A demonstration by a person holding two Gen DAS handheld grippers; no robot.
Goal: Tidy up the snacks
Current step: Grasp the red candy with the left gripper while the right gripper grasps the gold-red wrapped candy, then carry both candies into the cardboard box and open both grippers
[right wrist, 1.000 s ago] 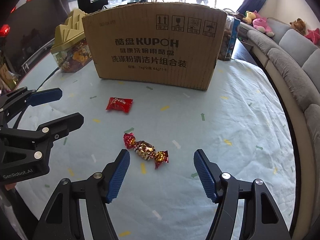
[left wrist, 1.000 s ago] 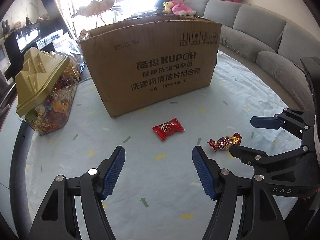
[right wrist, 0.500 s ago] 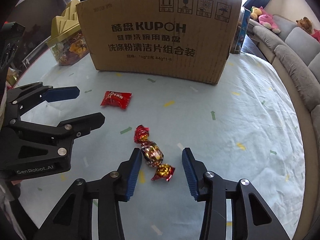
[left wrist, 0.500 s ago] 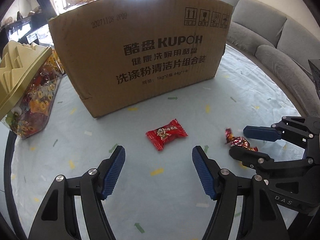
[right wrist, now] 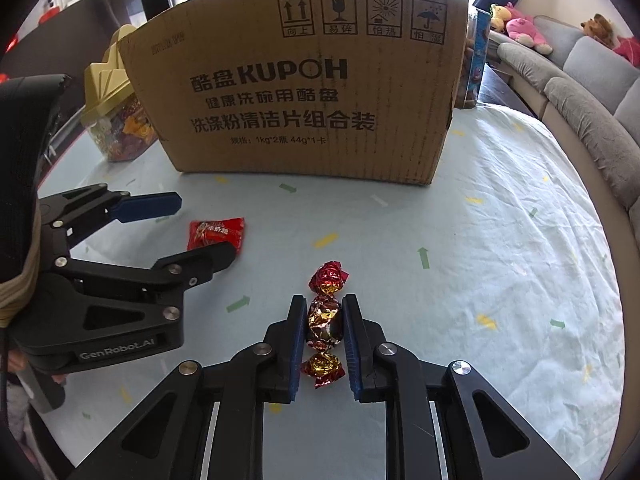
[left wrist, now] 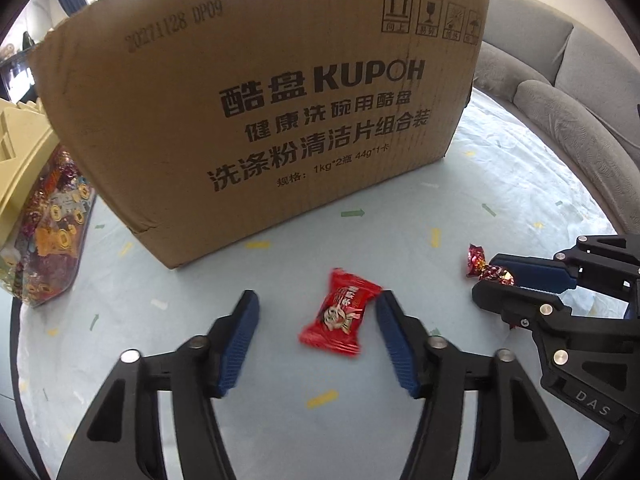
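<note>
Right tool (right wrist: 323, 334) is clamped on the foil-wrapped candy (right wrist: 324, 322); both blue pads touch its round middle, twisted ends stick out front and back; candy sits low on the counter (right wrist: 500, 260), we can't tell if it's lifted off the cloth; in the left wrist view the same candy (left wrist: 486, 268) shows pinched at the right tool's (left wrist: 494, 280) tips.

Left tool (left wrist: 316, 312) is spread wide around the red candy packet (left wrist: 340, 316); packet lies flat on the counter (left wrist: 500, 184), closer to the tool's right pad (left wrist: 394, 344), about touching it at one corner; left pad is well apart from it; packet looks slightly motion-blurred; in the right wrist view the packet (right wrist: 216, 234) sits between the left tool's (right wrist: 200, 228) fingers.

Cardboard box (left wrist: 256, 120) marked KUPOH stands upright behind both candies; clear candy jar (left wrist: 40, 220) with gold lid is just beside the box on its left; grey sofa (left wrist: 560, 100) beyond the counter on the right.
</note>
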